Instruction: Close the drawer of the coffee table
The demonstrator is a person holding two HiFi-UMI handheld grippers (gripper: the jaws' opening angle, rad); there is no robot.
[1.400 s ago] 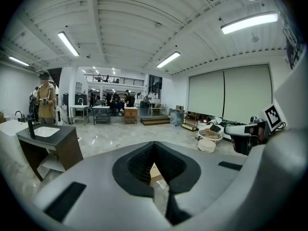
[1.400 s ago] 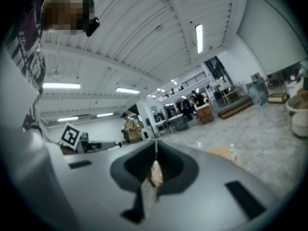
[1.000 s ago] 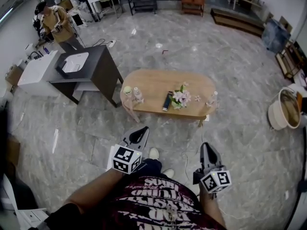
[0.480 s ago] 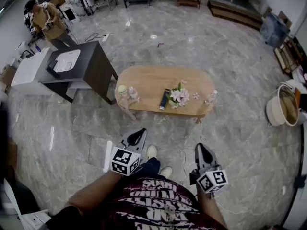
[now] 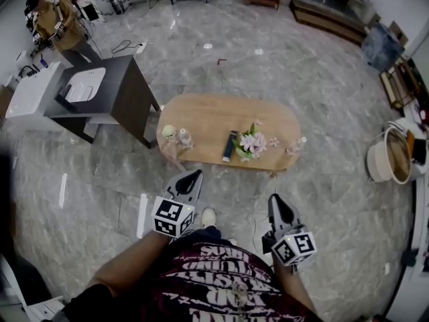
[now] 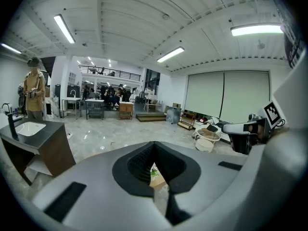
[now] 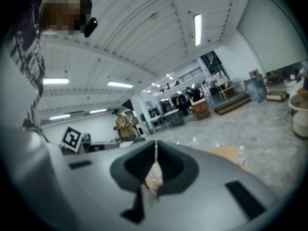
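Standing at the far left of the head view, a person in a tan jacket [image 5: 50, 19] faces a white sink unit [image 5: 27, 92]. Just right of it is a dark cabinet [image 5: 131, 96] with a white basin [image 5: 84, 84] set in its top. On the grey marbled floor [image 5: 322, 79] near the middle of the room sits the low oval wooden desk [image 5: 208, 116], the coffee table of the task.

Along the desk's near side, from left to right, are a pale round object [image 5: 168, 131], a small clear bottle [image 5: 184, 138], a dark remote-shaped bar [image 5: 230, 145], a bunch of pink and white flowers [image 5: 249, 141] and a second small bottle [image 5: 297, 144]. A wooden piece [image 5: 169, 154] juts down and outward under the left end. Whether that is the drawer cannot be told from here.

Both tools are held short of the desk's near edge, touching nothing. The left hand-held gripper [image 5: 193, 175] points toward the desk's left end, and its own view shows the jaws pressed together with nothing between them. A white shoe [image 5: 209, 217] shows on the floor between the two tools. The right hand-held gripper [image 5: 273, 198] points toward the right half, its jaws likewise closed and empty. Well off to the right, a round cream tub [image 5: 389, 156] stands near the wall.
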